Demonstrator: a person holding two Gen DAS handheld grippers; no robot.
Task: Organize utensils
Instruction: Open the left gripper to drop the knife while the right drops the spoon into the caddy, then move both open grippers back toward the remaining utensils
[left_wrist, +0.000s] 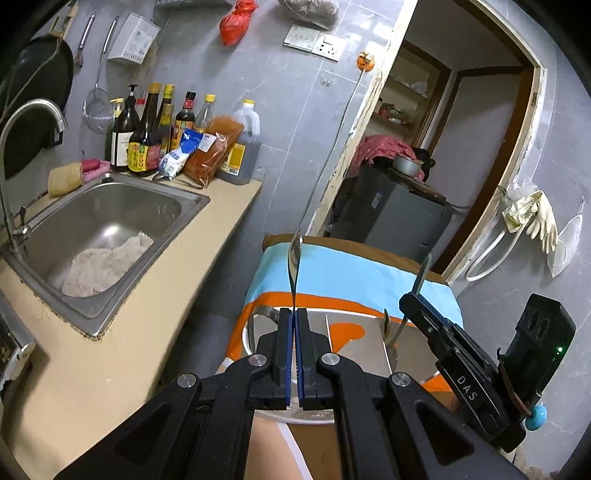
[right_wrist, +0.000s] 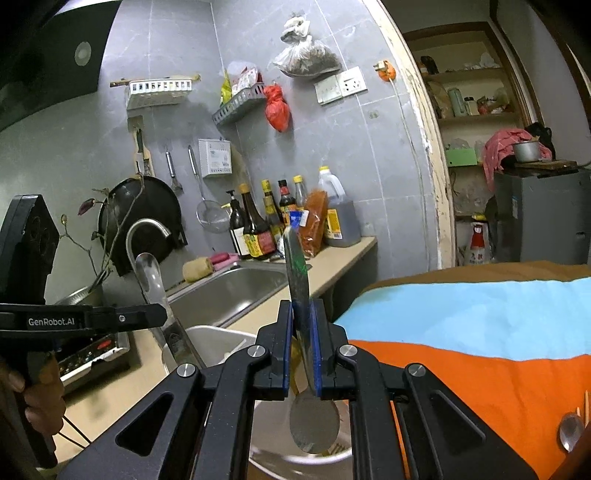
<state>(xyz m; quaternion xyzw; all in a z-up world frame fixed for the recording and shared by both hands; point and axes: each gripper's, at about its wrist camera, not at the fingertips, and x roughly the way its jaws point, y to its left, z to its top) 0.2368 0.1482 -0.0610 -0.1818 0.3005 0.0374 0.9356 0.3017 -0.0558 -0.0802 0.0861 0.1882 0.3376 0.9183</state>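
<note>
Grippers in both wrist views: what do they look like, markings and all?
Both are matte black linkage frames with silver pivot bolts and blue-padded fingers. Seen from outside, the left gripper reads "GenRobot.AI" in white; the right gripper bears "DAS", a block with a green light, a turquoise ball and a thin cord.

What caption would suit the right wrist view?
Right gripper shut on a spoon above a metal bin, kitchen sink behind.
</note>
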